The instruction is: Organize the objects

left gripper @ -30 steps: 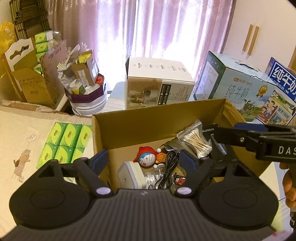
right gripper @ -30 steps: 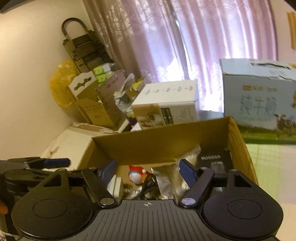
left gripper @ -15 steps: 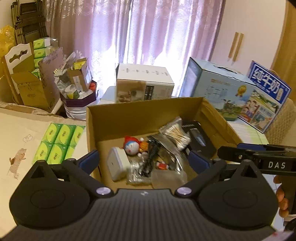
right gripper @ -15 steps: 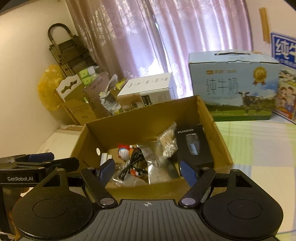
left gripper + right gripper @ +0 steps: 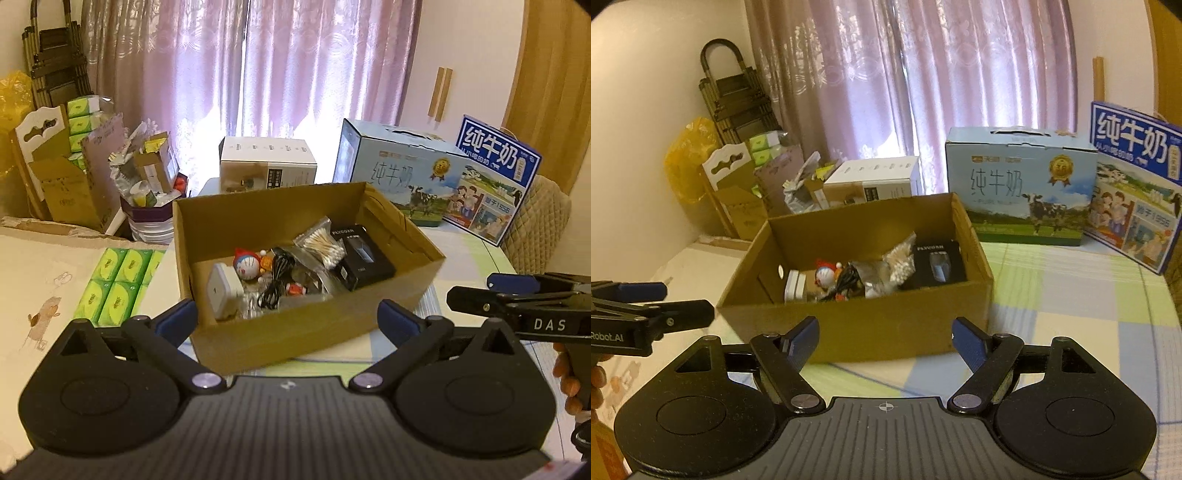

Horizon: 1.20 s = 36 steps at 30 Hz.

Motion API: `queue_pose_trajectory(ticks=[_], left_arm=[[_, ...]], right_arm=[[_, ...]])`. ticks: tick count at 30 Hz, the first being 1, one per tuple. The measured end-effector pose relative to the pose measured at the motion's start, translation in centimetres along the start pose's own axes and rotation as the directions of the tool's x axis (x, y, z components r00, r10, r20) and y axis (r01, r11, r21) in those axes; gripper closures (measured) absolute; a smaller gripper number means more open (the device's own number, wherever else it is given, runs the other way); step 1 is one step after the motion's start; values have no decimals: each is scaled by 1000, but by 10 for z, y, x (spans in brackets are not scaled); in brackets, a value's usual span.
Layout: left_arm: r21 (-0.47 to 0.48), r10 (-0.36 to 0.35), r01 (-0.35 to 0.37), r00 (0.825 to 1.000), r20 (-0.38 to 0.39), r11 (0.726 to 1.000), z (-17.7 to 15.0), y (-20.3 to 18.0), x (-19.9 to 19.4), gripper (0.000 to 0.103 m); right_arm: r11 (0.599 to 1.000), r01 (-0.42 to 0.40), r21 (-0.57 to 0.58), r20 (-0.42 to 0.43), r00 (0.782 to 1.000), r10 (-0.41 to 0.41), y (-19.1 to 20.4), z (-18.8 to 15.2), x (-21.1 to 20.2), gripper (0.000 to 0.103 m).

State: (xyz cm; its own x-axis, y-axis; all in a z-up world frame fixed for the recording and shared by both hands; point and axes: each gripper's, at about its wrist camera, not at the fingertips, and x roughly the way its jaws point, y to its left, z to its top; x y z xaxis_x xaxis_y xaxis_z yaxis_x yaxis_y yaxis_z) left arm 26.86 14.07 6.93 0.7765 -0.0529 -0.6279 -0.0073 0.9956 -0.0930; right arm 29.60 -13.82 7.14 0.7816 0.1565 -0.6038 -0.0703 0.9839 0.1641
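An open brown cardboard box stands on the checked tablecloth. It holds a white adapter, a Doraemon figure, a black cable, a bag of cotton swabs and a black boxed item. My left gripper is open and empty, in front of the box. My right gripper is open and empty, also in front of the box. Each gripper shows side-on in the other's view.
Two blue milk cartons stand behind the box at the right. A white box sits behind it. Green tissue packs lie at the left. Cluttered cardboard boxes stand at the far left.
Both grippers have pulled back from over the box, so the whole box now shows. Both stay open and empty.
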Motion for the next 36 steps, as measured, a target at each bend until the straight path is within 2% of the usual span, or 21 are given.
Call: queue_pose_trajectory(ticks=[5,10,29,36], left_arm=[[5,13,-13,1000,4,1000,-21,-16,-29,1],[-11,29,-29,1000,-3,1000,-42,-34,-57,1],[-35,64,-65,998,-18,997,-127,-116,-155,1],[-35,67,-69,997,-45,997,-159,-136,-181,1]], right_arm=[[1000,-11,20,-21,1000,12,-8,-19,-29,27],[997,-66,27,-18,998,66,-16,-37,-63,27],[995,-100,3,-23,995,100,-28,-124,-180,27],[994,-108,10,-31,994,109,-28,-151,-209,27]])
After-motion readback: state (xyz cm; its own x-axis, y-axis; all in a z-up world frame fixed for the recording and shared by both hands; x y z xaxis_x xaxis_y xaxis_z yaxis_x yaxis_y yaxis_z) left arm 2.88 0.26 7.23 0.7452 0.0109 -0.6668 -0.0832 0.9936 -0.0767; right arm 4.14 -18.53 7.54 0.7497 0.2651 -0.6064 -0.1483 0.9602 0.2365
